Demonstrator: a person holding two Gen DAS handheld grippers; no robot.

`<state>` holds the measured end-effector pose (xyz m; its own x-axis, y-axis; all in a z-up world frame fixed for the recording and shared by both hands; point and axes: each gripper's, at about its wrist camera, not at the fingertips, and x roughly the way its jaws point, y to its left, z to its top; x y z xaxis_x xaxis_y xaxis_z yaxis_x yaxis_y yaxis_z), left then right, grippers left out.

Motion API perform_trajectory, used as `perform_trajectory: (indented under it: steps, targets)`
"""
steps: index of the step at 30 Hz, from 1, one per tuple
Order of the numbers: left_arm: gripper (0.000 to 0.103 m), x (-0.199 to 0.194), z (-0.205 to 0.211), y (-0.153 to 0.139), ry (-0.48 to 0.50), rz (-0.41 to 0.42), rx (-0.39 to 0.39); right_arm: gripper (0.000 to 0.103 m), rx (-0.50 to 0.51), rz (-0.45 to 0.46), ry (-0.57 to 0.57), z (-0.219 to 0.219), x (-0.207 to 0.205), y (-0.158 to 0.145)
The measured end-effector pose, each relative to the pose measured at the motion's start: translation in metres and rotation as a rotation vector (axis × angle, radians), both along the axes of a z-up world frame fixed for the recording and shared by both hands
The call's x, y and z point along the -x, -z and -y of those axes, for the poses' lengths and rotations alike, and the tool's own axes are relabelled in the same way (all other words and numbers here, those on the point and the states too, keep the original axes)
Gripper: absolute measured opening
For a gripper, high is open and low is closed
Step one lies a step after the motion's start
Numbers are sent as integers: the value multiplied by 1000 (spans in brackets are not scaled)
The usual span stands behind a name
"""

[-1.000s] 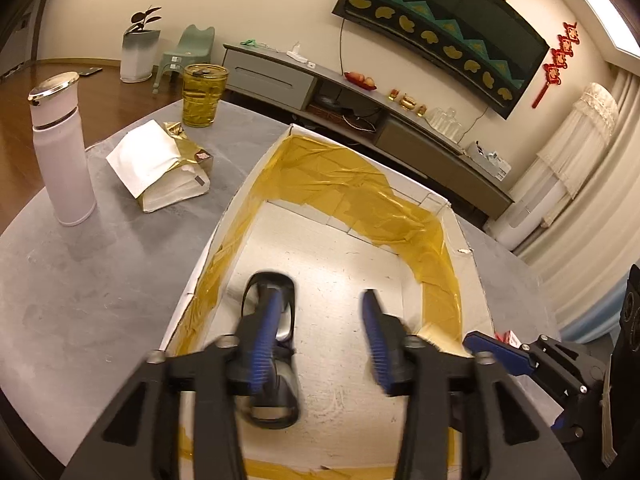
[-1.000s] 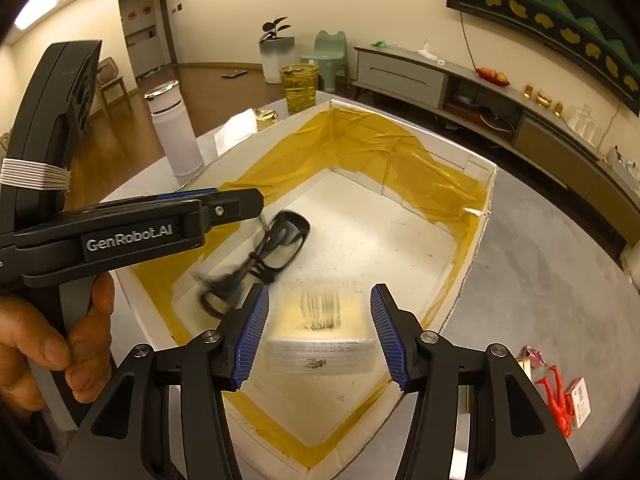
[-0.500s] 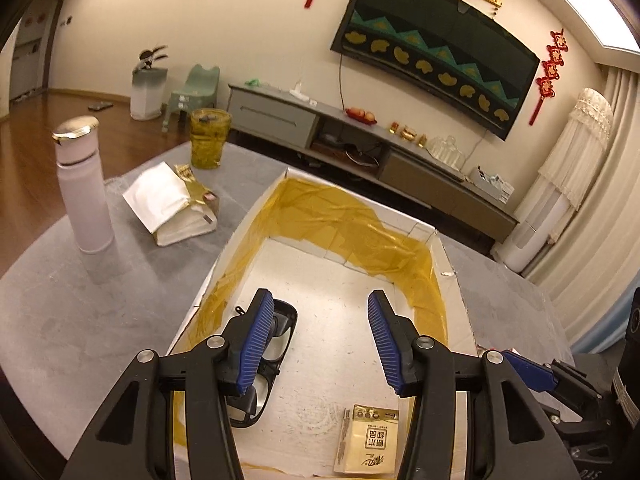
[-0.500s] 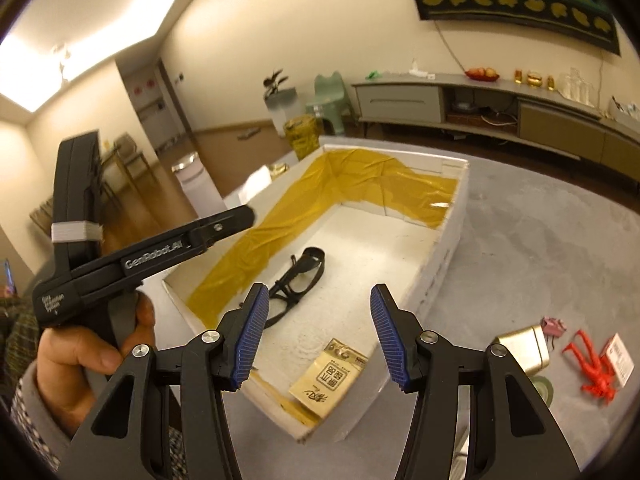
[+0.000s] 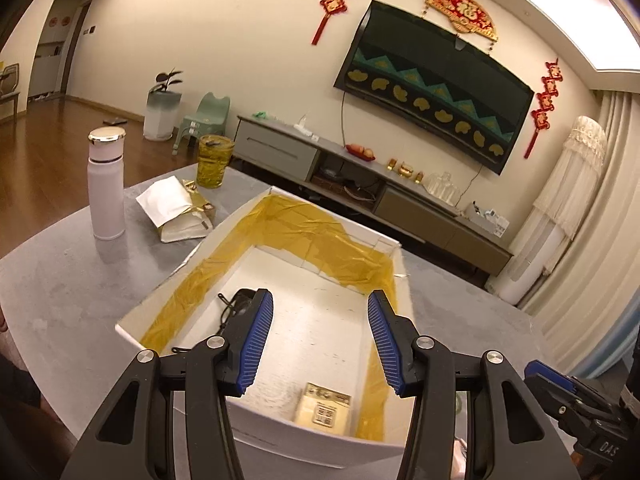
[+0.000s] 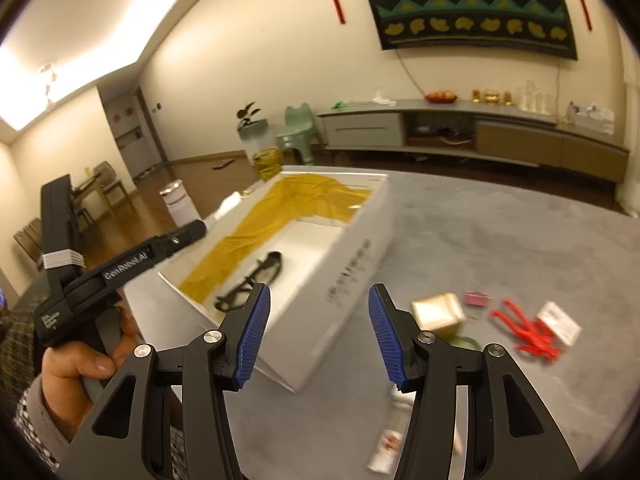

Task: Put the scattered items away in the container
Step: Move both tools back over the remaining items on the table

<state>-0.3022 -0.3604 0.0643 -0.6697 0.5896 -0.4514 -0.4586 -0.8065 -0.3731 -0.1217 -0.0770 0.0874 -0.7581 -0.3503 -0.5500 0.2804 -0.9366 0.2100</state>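
Left tool [image 5: 320,340]: blue-padded fingers spread apart, nothing between them, lower centre of the left wrist view, over the near end of the box.
Right tool [image 6: 318,334]: fingers apart and empty, lower centre of the right wrist view, over the box's near corner.
White cardboard box lined with yellow tape [image 5: 188,258]: open-topped, centre of the grey tabletop [image 5: 60,280].
Black-framed glasses [image 6: 250,282]: lying on the box floor by its left wall.
Small tan printed packet [image 5: 322,410]: flat on the box floor at the near end.
Red plastic clips [image 6: 524,330]: on the tabletop, lower right of the right wrist view, beside a white card [image 6: 558,322].
Cream square packet [image 6: 438,312]: on the tabletop just right of the box.
White flask with a shiny cap [image 5: 106,184]: upright, left of the left wrist view.
Hand [image 6: 86,364]: grips the left tool's handle, lower left.
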Motion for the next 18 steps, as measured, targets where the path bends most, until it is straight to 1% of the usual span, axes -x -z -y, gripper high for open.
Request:
perform_trajectory:
  steps: [3, 5, 6, 9, 11, 12, 13, 14, 18]
  targets:
    - [51, -25, -5, -1, 33, -23, -24, 54, -7, 2, 43, -18, -20, 0]
    - [51, -47, -11, -1, 79, -34, -38, 54, 13, -3, 78, -31, -31, -1]
    - [51, -61, -16, 1, 111, -51, -27, 54, 31, -16, 93, -38, -38, -3]
    - [52, -107, -35, 7, 207, -132, 71, 55, 64, -53, 142, -58, -61, -2]
    - [53, -134, -49, 15, 270, -180, 150, 55, 74, -52, 174, -72, -73, 5]
    - [55, -144, -55, 21, 294, -189, 184, 55, 70, -48, 189, -79, -79, 10]
    - [57, -151, -62, 28, 319, -182, 213, 55, 65, -44, 201, -86, -83, 16]
    - [57, -154, -68, 35, 336, -165, 231, 55, 62, -34, 216, -95, -87, 24]
    - [57, -149, -91, 75, 369, -43, 311, 55, 49, 50, 252, -124, -92, 53]
